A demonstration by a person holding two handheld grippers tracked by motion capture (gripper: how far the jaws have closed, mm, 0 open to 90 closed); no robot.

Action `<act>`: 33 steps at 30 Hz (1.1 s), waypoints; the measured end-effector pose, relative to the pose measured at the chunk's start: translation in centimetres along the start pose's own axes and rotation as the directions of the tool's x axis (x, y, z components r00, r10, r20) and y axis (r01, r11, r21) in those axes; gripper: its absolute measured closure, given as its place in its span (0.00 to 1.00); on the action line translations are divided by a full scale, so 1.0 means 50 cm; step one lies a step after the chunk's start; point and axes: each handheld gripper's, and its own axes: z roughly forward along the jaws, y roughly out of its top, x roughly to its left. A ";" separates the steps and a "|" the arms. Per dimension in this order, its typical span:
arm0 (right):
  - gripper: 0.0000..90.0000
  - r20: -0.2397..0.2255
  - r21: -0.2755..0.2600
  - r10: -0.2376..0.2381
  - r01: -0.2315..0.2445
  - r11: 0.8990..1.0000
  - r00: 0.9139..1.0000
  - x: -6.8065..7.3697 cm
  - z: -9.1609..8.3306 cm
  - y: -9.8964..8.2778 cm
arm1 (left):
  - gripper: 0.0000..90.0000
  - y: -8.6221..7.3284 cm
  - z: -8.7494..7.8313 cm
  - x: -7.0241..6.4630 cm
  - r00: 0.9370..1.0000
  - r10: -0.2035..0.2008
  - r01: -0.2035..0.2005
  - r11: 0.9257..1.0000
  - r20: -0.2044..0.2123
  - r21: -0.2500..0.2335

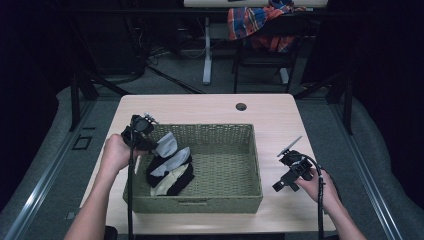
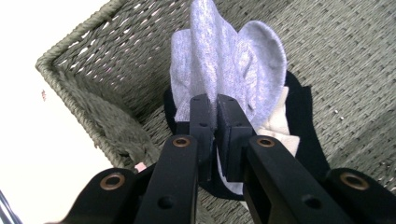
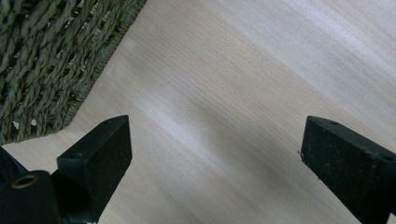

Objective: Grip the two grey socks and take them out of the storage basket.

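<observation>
Socks lie heaped against the left wall of the woven basket (image 1: 220, 197), which sits mid-bench (image 1: 280, 120). The left tool (image 2: 215, 109) is clenched on the light grey sock (image 2: 224, 60), pinching a fold of its cloth between the pads, so the sock stands up above the pile just inside the basket's left wall. Beneath it lie a cream sock (image 2: 280, 128) and a black sock (image 2: 303, 126), both touching the grey one. The right tool (image 3: 215, 154) is released, jaws wide apart, hanging over bare bench just beside the basket's right wall, with nothing between them.

Risks, as I judge them: the pinch takes only a thin fold, so the grey sock could slide out if the lift is quick or the cloth stretches. The cream sock lies right against the grey one and may cling and ride up with it, then drop outside the basket. The left tool is also close to the basket's left wall; a sideways pull could catch the rim and drag the light basket across the bench.
</observation>
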 end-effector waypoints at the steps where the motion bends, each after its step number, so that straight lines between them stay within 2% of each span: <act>1: 0.10 0.001 -0.001 0.000 0.000 1.000 1.000 0.000 0.000 0.000 | 0.95 0.000 -0.001 -0.002 1.000 0.002 -0.002 1.000 -0.003 -0.005; 3: 0.10 0.002 -0.011 0.001 -0.001 1.000 1.000 0.001 0.000 0.000 | 0.95 0.001 -0.004 -0.003 1.000 0.008 -0.008 1.000 -0.002 -0.008; 5: 0.10 0.012 0.025 -0.029 0.029 0.999 1.000 -0.002 -0.006 0.003 | 0.95 0.001 -0.007 -0.002 1.000 0.004 -0.004 1.000 0.002 -0.010; 7: 0.10 0.014 0.029 -0.030 0.030 0.999 0.999 -0.001 -0.006 0.004 | 0.95 0.001 -0.009 -0.003 1.000 0.004 -0.004 1.000 -0.002 -0.014; 10: 0.10 0.012 0.009 -0.017 0.016 1.000 1.000 0.000 -0.004 0.002 | 0.95 0.000 -0.017 -0.002 1.000 0.005 -0.005 1.000 -0.001 -0.021; 12: 0.10 0.018 0.023 -0.023 0.023 0.999 1.000 0.000 -0.003 0.003 | 0.95 0.000 -0.019 -0.002 1.000 0.007 -0.007 1.000 -0.003 -0.023; 16: 0.10 0.013 0.008 -0.012 0.012 1.000 1.000 0.001 -0.001 0.002 | 0.95 0.001 -0.021 -0.002 1.000 0.007 -0.007 1.000 -0.004 -0.029; 22: 0.10 0.010 0.014 -0.016 0.015 1.000 1.000 0.000 -0.001 0.002 | 0.95 0.004 -0.038 -0.005 1.000 0.019 -0.019 0.999 0.001 -0.039; 23: 0.10 -0.004 0.018 -0.014 0.014 1.000 1.000 0.000 -0.001 0.003 | 0.95 0.005 -0.042 -0.005 1.000 0.023 -0.023 0.999 -0.001 -0.038; 27: 0.10 0.012 0.013 -0.017 0.016 1.000 1.000 0.000 -0.002 0.002 | 0.95 0.004 -0.053 -0.003 1.000 0.015 -0.015 0.998 -0.010 -0.058; 30: 0.10 0.011 0.026 -0.025 0.025 0.999 1.000 -0.001 -0.004 0.003 | 0.95 0.002 -0.061 -0.001 1.000 0.009 -0.010 0.997 -0.019 -0.071; 33: 0.10 0.012 0.013 -0.016 0.016 1.000 1.000 0.000 -0.001 0.002 | 0.95 0.000 -0.072 0.004 1.000 -0.003 0.001 0.996 -0.025 -0.094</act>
